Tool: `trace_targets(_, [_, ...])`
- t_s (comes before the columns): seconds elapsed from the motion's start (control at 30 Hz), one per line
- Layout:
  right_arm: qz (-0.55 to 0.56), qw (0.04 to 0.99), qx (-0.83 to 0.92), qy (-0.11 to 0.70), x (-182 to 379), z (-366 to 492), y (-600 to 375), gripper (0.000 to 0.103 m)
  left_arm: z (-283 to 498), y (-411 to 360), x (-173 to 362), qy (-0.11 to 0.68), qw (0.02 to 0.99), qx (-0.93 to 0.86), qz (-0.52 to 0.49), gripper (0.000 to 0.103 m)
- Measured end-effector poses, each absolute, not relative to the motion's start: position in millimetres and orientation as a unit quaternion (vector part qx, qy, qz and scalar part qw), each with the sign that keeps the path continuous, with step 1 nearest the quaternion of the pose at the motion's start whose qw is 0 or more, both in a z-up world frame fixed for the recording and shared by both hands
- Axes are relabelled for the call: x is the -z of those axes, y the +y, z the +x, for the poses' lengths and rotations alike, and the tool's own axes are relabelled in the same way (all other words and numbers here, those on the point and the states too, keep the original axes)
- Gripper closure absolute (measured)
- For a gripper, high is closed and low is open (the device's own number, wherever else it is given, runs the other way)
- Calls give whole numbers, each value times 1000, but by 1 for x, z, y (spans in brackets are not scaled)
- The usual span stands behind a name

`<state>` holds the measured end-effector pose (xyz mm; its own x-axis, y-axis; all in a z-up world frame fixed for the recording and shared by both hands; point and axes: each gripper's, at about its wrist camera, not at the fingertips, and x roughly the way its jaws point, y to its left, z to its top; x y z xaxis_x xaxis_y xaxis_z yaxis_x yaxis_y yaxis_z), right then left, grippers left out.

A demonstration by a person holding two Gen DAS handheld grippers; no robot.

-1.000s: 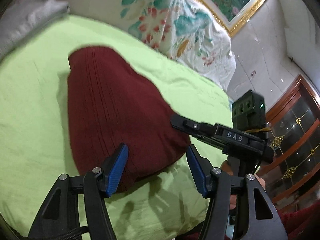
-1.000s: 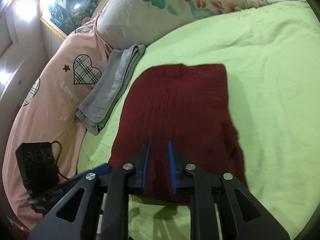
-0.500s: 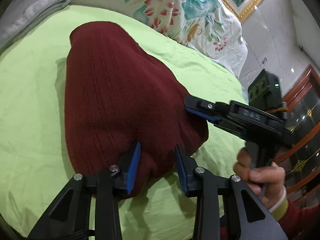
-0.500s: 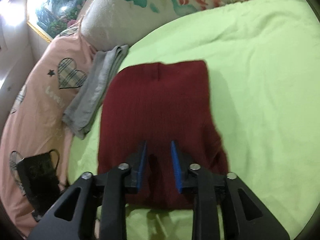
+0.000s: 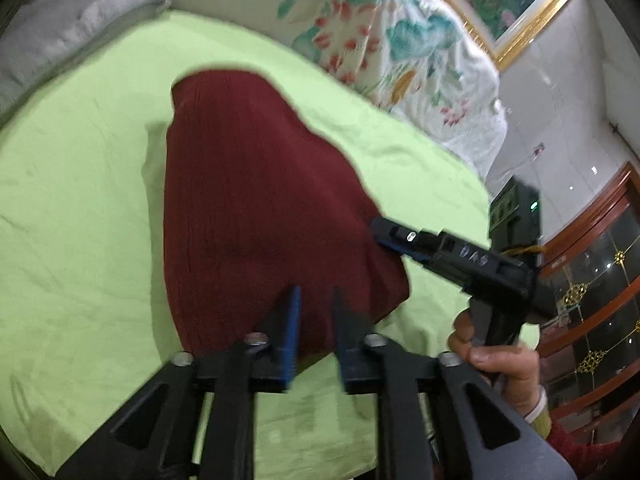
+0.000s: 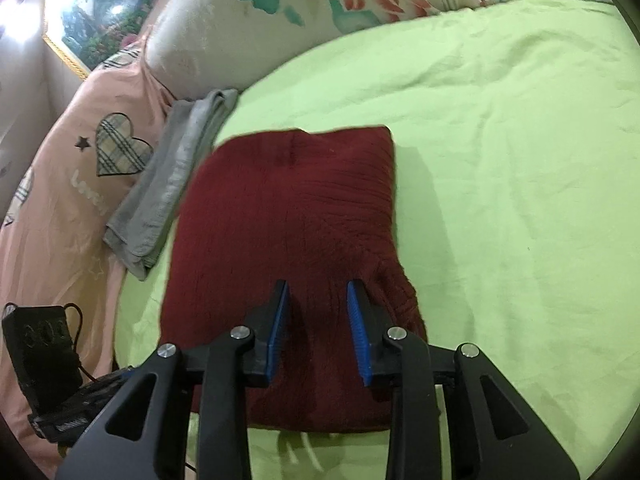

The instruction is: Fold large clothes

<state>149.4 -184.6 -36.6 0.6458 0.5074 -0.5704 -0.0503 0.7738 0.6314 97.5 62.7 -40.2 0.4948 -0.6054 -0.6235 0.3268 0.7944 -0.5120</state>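
Observation:
A dark red knit garment point(image 5: 256, 208) lies folded into a block on the lime green sheet point(image 5: 80, 184); it also shows in the right wrist view point(image 6: 296, 216). My left gripper point(image 5: 316, 304) hovers over its near edge with the jaws narrowed to a small gap and nothing clearly pinched between them. My right gripper point(image 6: 316, 300) is over the near part of the garment, jaws partly open and empty. The right gripper also shows in the left wrist view point(image 5: 400, 240), its tip at the garment's right edge.
A folded grey cloth point(image 6: 176, 184) lies just left of the garment. A pink heart-print duvet point(image 6: 80, 168) and a floral pillow point(image 6: 280, 12) border the sheet. A black device with a cable point(image 6: 40, 352) lies on the duvet. A wooden glass cabinet point(image 5: 592, 280) stands to the right.
My left gripper's jaws have narrowed from wide open to a small gap. My right gripper's jaws have opened wider. Both views have shifted over the garment's near edge.

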Motion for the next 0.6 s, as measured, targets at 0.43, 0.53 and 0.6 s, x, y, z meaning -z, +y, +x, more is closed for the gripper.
trace_targets(0.43, [224, 876, -140, 404, 26, 204, -163, 67, 153, 49, 32, 425, 897, 98, -67, 36])
trace_targets(0.53, [239, 864, -121, 427, 53, 213, -173, 60, 161, 38, 42, 438, 892, 99, -50, 35])
trace_targets(0.6, [264, 857, -121, 426, 62, 213, -182, 43, 167, 35, 48, 445, 888, 102, -48, 30])
